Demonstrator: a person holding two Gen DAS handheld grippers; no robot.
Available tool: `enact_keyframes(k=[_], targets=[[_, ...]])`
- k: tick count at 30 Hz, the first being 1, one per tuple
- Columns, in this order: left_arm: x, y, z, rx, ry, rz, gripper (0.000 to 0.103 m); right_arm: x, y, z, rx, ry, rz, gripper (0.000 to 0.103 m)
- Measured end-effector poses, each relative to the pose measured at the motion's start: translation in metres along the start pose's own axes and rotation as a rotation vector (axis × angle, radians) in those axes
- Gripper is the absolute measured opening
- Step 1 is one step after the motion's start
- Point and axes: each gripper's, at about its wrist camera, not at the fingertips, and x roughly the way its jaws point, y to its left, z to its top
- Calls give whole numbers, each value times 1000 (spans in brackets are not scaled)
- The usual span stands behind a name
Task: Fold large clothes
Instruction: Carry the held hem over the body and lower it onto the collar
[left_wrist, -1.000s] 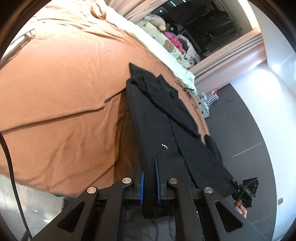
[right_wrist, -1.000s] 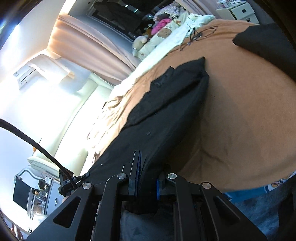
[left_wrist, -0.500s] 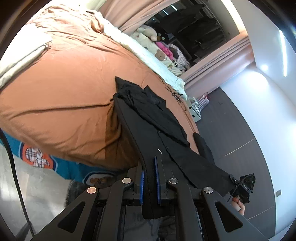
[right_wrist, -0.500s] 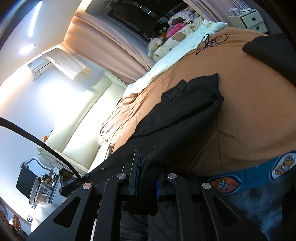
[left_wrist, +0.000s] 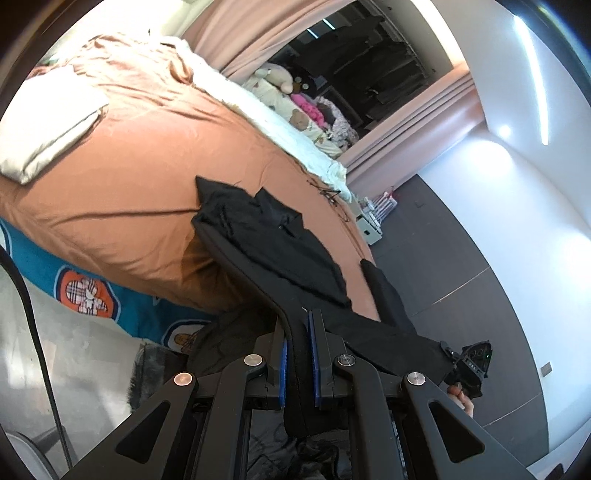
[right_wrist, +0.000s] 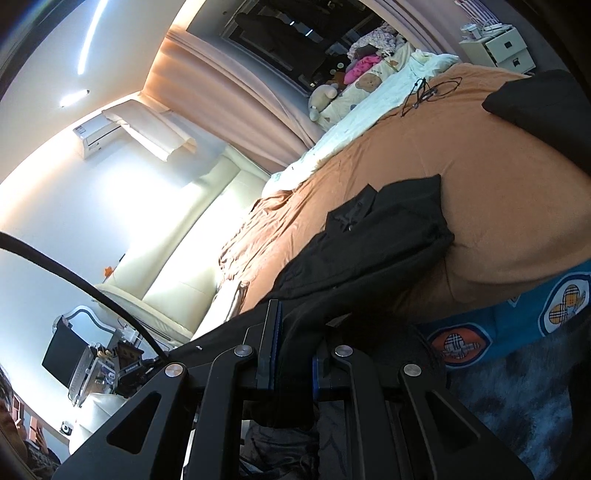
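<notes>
A long black garment (left_wrist: 280, 251) lies folded lengthwise, its far end with the collar on the orange bed cover (left_wrist: 140, 177) and its near end pulled off the bed's edge. My left gripper (left_wrist: 297, 332) is shut on one near corner of its hem. My right gripper (right_wrist: 293, 332) is shut on the other near corner of the garment (right_wrist: 373, 236). The right gripper also shows in the left wrist view (left_wrist: 469, 365), at the far end of the stretched hem. The hem hangs taut between both grippers, above the floor.
A second black garment (right_wrist: 546, 107) lies on the bed's far corner. A white folded cloth (left_wrist: 48, 122) lies on the cover. Plush toys (left_wrist: 280, 74) and cream bedding sit by the curtain. A blue patterned sheet (left_wrist: 85, 280) hangs below the cover. A white nightstand (right_wrist: 506, 48) stands beyond.
Both grippers have pulled back and down from the bed with the hem held. The garment has slid toward the bed's edge, and more of the blue sheet and floor shows.
</notes>
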Motion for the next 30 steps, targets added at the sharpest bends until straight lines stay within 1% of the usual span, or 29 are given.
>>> enact_keyframes(k=[5,13,21,23,25,30], targets=[[9,-6,24,10,-22,1,10,7,-10,21,-13,-23,8,9],[35,-20,84,33,-44,4,10,41,-27,58,-21,-57,11,9],[81,-33,152,92,-60,43,10,81,-38,104,-51,-95,-8,9],[94,-31,167,91,-58,46,10,90,-41,112,-56,-102,-14,9],[110,-28,179,101,-54,66,10,104,-44,120,-57,-104,-27,9],[152,-6,205,88,-17,102,10,140,-50,137,-60,-77,-61,9]])
